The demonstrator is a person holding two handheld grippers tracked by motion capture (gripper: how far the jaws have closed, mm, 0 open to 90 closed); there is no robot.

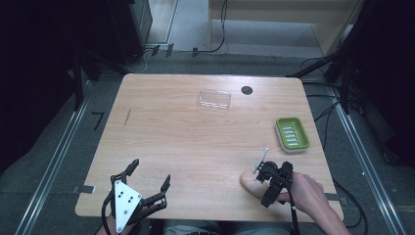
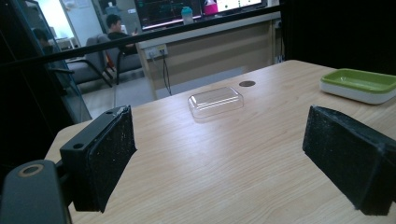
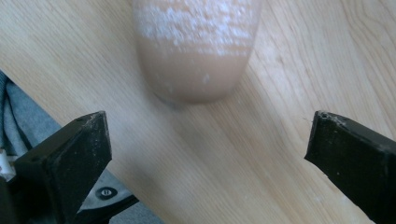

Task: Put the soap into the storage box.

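Right now the right gripper (image 1: 259,182) sits low at the near-right corner of the table (image 1: 195,142), held in the person's right hand (image 1: 306,193), w/ its 2 jaws spread wide and nothing between them. Just ahead of it lies a pale peach bar of soap (image 1: 250,184), rounded, w/ a whitish powdery patch on top; in the right gripper view the soap (image 3: 198,46) lies flat on the wood beyond the jaw tips, not touched by either jaw. The left gripper (image 1: 149,183) hovers at the near-left edge, jaws also wide apart, holding nothing, well apart from the soap.

A green soap dish (image 1: 292,133) w/ a white base sits by the right edge, farther back than the soap. A clear plastic lid (image 1: 214,99) rests near the far edge, w/ a dark round hole (image 1: 246,90) in the tabletop just beside it. Left gripper view: lid (image 2: 215,101) straight ahead, dish (image 2: 358,84) off to its right.
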